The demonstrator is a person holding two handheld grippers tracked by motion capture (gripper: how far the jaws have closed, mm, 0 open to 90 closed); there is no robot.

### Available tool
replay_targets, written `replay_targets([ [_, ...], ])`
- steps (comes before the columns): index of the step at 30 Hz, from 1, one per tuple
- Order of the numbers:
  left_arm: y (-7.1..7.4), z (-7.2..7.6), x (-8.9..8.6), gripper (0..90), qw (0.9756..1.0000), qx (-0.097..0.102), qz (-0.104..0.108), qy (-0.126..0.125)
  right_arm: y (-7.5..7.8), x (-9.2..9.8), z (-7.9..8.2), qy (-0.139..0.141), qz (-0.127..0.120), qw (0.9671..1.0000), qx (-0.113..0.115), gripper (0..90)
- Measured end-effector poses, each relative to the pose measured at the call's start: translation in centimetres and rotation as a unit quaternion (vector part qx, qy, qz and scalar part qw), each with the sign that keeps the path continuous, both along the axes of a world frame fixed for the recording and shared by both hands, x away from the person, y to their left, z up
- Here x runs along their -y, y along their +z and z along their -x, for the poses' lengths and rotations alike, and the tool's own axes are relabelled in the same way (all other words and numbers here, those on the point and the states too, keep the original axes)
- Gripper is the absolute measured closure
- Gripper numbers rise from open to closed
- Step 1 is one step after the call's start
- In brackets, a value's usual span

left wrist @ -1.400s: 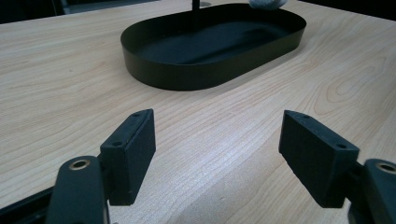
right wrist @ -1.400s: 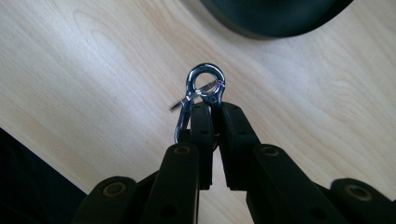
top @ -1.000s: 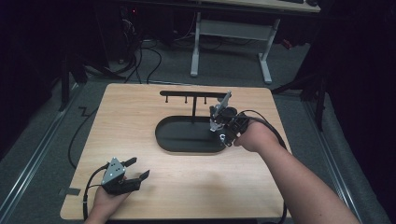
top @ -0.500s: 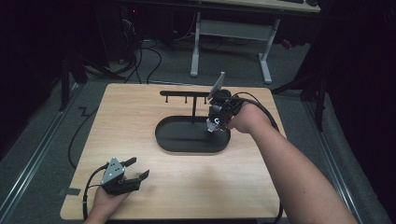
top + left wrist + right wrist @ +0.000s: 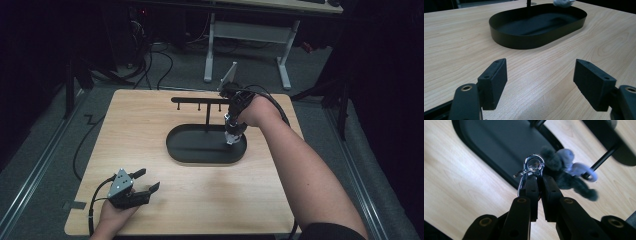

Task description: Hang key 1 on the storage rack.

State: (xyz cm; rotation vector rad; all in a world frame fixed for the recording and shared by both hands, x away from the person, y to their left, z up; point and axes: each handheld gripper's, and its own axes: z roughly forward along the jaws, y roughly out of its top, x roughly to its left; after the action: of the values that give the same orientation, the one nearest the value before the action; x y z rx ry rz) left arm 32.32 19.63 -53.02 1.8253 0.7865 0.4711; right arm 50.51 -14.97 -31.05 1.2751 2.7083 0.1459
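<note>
My right gripper (image 5: 229,121) points down over the right end of the black oval tray (image 5: 176,150), shut on the metal clasp (image 5: 531,166) of a keychain. A small grey and white plush (image 5: 233,137) dangles from the clasp, just above the tray (image 5: 499,142). In the right gripper view the plush (image 5: 569,171) hangs beside the jaws of my right gripper (image 5: 539,179). A black rack with short pegs (image 5: 200,100) stands on a post at the tray's back edge. My left gripper (image 5: 148,180) rests on the table's front left, open and with nothing in it (image 5: 541,80).
The wooden table (image 5: 150,125) has bare room left of and in front of the tray (image 5: 524,42). A cable (image 5: 82,145) trails off its left edge. Beyond the far edge stands a white desk frame (image 5: 250,35) on a dark floor.
My right gripper has risen and shifted toward the rack with the keychain in its jaws, lifting the plush off the tray. The left gripper has not moved.
</note>
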Motion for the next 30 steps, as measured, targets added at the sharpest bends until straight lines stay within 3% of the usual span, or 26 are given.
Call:
replay_targets([
  [2, 0.0, 0.0, 0.0, 27.8, 1.0, 0.0, 0.001, 0.0, 0.2, -0.2, -0.4, -0.012, -0.006, 0.9999, 0.002, 85.1],
  [11, 0.0, 0.0, -0.1, 27.8, 1.0, 0.0, 0.004, 0.0, 0.9, -1.2, -1.9, -0.014, -0.006, 0.9997, 0.021, 85.1],
  [23, 0.0, 0.1, -0.1, 27.8, 1.0, 0.0, 0.005, -0.001, 0.4, -2.1, -3.0, -0.036, -0.009, 0.999, 0.026, 85.1],
  [30, 0.0, 0.1, -0.1, 27.8, 1.0, 0.0, 0.005, -0.001, 0.2, -1.6, -3.4, -0.044, -0.008, 0.9985, 0.033, 85.0],
])
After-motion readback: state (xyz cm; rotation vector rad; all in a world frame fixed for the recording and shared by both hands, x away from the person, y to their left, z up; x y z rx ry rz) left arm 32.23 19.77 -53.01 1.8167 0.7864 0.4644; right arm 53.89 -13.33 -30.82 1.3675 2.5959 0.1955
